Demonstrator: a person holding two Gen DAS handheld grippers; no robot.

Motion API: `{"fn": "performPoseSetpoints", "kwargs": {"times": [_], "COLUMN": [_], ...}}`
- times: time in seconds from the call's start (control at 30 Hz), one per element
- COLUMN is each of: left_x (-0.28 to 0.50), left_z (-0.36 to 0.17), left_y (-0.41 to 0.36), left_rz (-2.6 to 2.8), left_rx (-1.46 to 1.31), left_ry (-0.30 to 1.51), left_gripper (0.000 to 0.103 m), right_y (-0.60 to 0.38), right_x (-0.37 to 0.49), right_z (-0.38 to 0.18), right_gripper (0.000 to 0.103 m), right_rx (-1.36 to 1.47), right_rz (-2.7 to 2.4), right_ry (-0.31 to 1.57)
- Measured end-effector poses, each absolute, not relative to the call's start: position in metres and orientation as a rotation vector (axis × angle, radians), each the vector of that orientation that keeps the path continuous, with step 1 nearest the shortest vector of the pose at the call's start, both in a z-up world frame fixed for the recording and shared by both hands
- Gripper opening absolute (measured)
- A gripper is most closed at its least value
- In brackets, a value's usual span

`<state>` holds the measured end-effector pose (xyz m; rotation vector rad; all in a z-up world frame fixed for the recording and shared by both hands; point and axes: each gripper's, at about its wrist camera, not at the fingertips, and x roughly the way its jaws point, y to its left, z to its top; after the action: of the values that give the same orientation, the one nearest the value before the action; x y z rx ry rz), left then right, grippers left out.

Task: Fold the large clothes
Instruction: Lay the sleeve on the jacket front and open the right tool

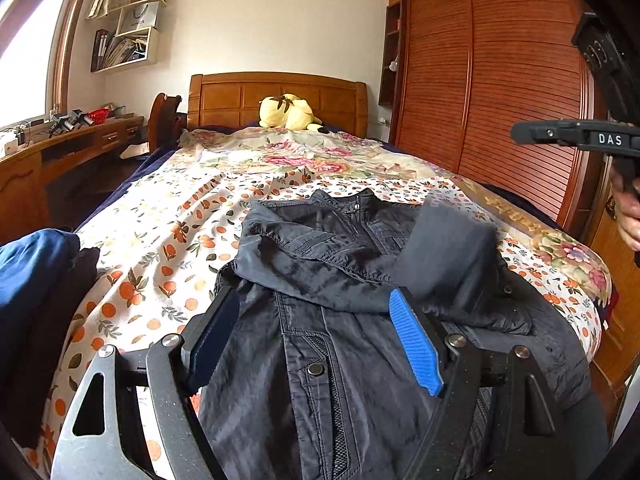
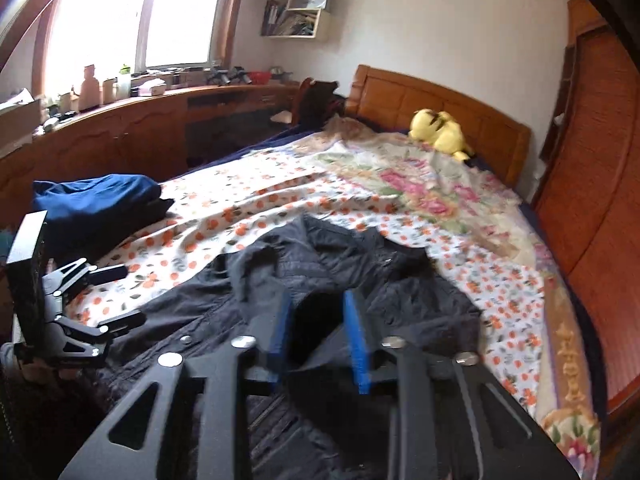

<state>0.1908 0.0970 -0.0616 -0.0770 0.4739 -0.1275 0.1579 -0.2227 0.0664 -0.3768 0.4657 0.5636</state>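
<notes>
Far left, on the wall shelf point(image 1: 134, 28): a white bag point(image 1: 140, 17) printed "HONOR". Near left on the bed point(image 1: 172, 216): folded blue cloth point(image 1: 34, 264). Near centre: your dark jacket point(image 1: 340, 280), front up on the orange-print sheet, collar far, snap and mesh placket showing, one sleeve folded across its chest. Your left gripper point(image 1: 316, 336) stands spread over it, pinching nothing. Your right gripper point(image 2: 318, 334), marked "DAS", is parted, the sleeve's dark cloth between its pads; grip unclear.
</notes>
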Motion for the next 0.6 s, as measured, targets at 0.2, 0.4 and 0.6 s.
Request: {"fn": "performPoseSetpoints", "kwargs": {"times": [0.2,0.4,0.6], "left_x": [0.193,0.198,0.204], "left_z": [-0.067,-0.073,-0.083], "left_y": [0.091,0.079,0.064], "left_rz": [-0.133,-0.143,-0.153], "left_rx": [-0.063,-0.042,-0.017], "left_ry": [0.487,0.511,0.541], "left_gripper": [0.078,0.078,0.078], "right_y": [-0.229,-0.242,-0.254], "right_x": [0.165,0.180,0.194], "right_z": [0.029,-0.007,-0.035], "right_gripper": [0.041,0.041,0.040], "right_rx": [-0.346,-0.310,-0.242], "right_rz": [0.535,0.507,0.494], "right_ry": [0.524,0.596,0.646]}}
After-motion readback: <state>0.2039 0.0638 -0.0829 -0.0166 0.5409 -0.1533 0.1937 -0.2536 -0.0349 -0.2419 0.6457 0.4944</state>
